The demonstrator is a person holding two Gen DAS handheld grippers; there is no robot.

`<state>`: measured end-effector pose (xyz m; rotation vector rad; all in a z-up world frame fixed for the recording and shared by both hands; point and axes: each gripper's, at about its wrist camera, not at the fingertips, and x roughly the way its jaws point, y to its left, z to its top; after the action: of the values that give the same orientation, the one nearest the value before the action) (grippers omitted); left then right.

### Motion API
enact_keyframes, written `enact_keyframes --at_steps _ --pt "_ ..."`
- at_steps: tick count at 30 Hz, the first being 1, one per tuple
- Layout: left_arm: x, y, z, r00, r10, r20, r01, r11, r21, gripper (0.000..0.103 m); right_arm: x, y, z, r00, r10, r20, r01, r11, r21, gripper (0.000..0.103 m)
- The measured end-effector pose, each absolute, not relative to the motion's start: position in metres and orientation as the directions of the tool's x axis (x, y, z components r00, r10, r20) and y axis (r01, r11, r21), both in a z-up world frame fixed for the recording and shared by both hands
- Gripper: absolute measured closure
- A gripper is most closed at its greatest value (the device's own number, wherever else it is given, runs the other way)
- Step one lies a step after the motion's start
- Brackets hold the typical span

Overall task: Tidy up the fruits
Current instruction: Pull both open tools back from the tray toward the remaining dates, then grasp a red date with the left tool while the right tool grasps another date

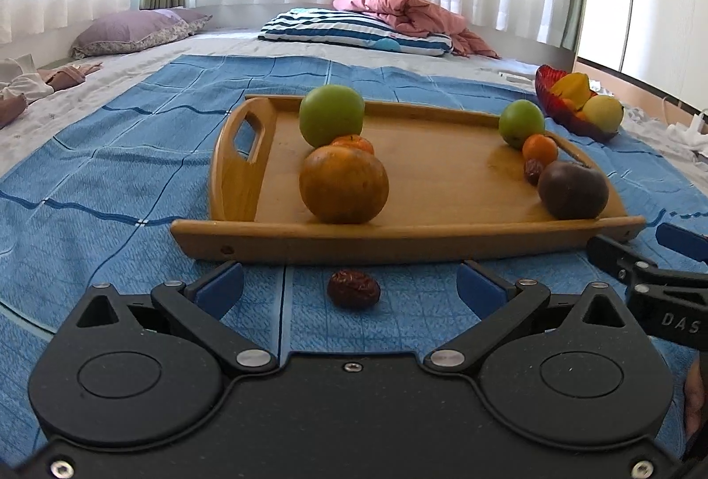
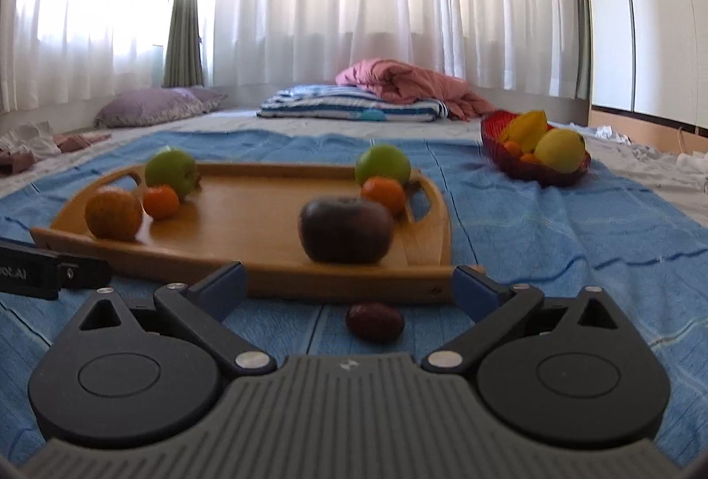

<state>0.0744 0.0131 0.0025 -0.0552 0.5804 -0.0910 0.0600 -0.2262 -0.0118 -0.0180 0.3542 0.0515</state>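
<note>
A wooden tray (image 1: 442, 191) (image 2: 248, 213) lies on a blue cloth. At its left stand a green apple (image 1: 331, 115), a small orange (image 1: 356, 143) and a brown-orange fruit (image 1: 344, 184). At its right are another green apple (image 1: 521, 122), a small orange (image 1: 540, 149), a date (image 1: 533, 171) and a dark purple fruit (image 1: 573, 189) (image 2: 345, 229). My left gripper (image 1: 349, 273) is open around a red date (image 1: 353, 288) on the cloth. My right gripper (image 2: 349, 273) (image 1: 646, 244) is open around a date (image 2: 375, 322) near the tray's right front corner.
A red bowl (image 1: 546, 80) (image 2: 491, 129) with yellow and orange fruit sits on the cloth's far right. Behind are a striped pillow (image 1: 354, 29), a pink blanket (image 1: 407, 12), a purple pillow (image 1: 132, 29) and white curtains. A finger (image 2: 66, 273) of the left gripper shows left.
</note>
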Motion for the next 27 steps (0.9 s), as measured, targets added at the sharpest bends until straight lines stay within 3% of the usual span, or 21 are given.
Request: enact_keyframes --at_steps 15,27 --pt "0.084 0.007 -0.01 0.823 -0.089 -0.56 0.072 0.996 -0.052 0.0 0.063 -0.215 -0.017 0.933 0.022 -0.359 -0.052 0.996 -0.074 0.0" --pt "0.086 0.006 -0.013 0.821 -0.079 -0.566 0.068 0.997 -0.041 0.003 0.07 -0.224 -0.021 0.906 0.055 -0.419 -0.061 0.998 -0.002 0.017"
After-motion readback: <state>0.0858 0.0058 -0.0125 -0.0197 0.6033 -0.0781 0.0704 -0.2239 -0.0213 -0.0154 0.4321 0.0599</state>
